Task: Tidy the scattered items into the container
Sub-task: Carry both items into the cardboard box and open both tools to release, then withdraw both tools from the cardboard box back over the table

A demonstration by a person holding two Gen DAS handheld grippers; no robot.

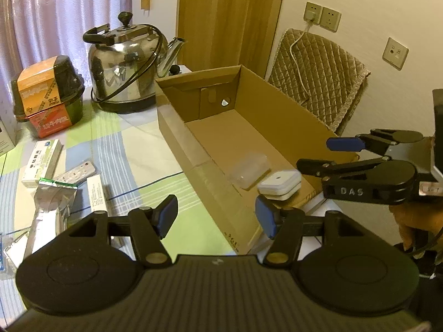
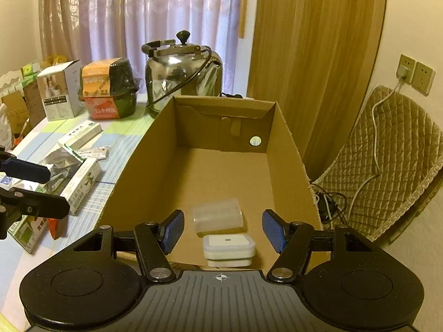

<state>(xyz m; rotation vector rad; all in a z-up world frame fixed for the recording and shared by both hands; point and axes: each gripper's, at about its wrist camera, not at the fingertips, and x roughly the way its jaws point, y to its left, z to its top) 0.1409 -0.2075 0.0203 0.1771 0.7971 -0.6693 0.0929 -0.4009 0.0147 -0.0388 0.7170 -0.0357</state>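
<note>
An open cardboard box [image 1: 177, 135] [image 2: 288, 149] lies on the checked tablecloth. Inside it sit a clear plastic case [image 1: 250, 169] [image 2: 217, 218] and a white square case [image 1: 279, 184] [image 2: 228, 246]. Left of the box lie medicine boxes [image 1: 41, 163] [image 2: 80, 135], a blister strip [image 1: 77, 172] and a torn foil pouch [image 1: 49, 207] [image 2: 62, 166]. My left gripper [image 1: 217, 218] stands open over the box's near left wall, empty. My right gripper [image 2: 223, 231] hangs open above the two cases, empty; it also shows in the left wrist view as the right gripper [image 1: 318, 152].
A steel kettle [image 1: 127, 66] [image 2: 180, 74] and stacked instant-food bowls [image 1: 47, 94] [image 2: 109, 91] stand behind the box. A white carton [image 2: 59, 91] sits far left. A quilted chair back [image 1: 318, 83] [image 2: 387, 160] with a cable stands right of the table.
</note>
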